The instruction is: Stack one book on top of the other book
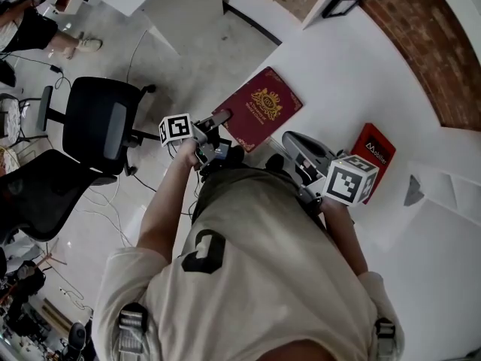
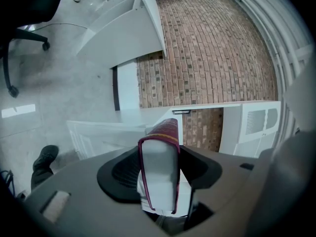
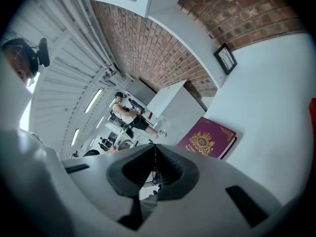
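Note:
A maroon book [image 1: 259, 107] with a gold crest lies on the white table [image 1: 338, 74], near its left edge. My left gripper [image 1: 222, 119] is shut on the book's near corner. In the left gripper view the pale page edge [image 2: 159, 177] stands pressed between the two black pads [image 2: 121, 169]. A smaller red book [image 1: 373, 156] lies to the right, beyond my right gripper [image 1: 291, 139]. That gripper hovers between the two books with its jaws closed together and nothing in them [image 3: 154, 149]. From it I see the maroon book [image 3: 207, 142] ahead.
Two black office chairs [image 1: 101, 122] stand on the floor left of the table. A brick wall [image 1: 421, 43] runs along the table's far side, with a small black frame [image 1: 342, 4] against it. A person [image 3: 123, 113] stands far off across the room.

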A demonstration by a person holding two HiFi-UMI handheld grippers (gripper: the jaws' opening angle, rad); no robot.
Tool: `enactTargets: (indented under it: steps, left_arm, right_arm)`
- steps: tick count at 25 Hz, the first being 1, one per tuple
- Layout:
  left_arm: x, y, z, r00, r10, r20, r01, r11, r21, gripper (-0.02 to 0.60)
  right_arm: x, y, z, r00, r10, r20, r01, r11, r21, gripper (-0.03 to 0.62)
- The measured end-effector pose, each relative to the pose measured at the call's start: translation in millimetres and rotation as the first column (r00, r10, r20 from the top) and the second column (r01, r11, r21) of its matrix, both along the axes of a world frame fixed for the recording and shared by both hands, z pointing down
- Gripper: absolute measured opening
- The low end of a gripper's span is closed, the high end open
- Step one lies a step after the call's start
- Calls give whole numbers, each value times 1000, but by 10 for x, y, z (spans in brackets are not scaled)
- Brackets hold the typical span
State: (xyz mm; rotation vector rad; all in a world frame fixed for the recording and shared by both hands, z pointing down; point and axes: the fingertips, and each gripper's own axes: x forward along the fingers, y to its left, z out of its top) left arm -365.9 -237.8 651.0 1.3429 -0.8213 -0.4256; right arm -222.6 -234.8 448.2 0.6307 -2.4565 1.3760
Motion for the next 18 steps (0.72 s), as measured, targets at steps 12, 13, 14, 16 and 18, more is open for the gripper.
enactTargets:
  steps: [12, 13, 14, 16, 18]
  left_arm:
    - [-469, 18, -71, 997, -83, 11, 83, 996, -22, 227]
    - [-501, 31, -89, 996, -92, 13, 93, 995, -29, 227]
    - [-527, 48, -105, 995, -102, 16, 103, 994, -35, 227]
    - [-568, 84, -137, 992, -122, 26, 123, 991, -48, 227]
    - [-610, 122, -181, 989, -140, 38, 142, 988, -58, 227]
  right_arm:
    - [-339, 57, -9, 1000, -24, 3, 24, 1000, 6, 5]
    - [-361, 68, -12, 1000, -26, 3, 26, 1000, 7, 5]
    - [-378, 79, -13, 1000, -28, 3, 28, 1000, 6, 5]
    - [-402, 99, -14, 999, -32, 1, 32, 999, 4, 5]
    - [-421, 114, -20, 999, -33, 0, 33, 999, 3, 5]
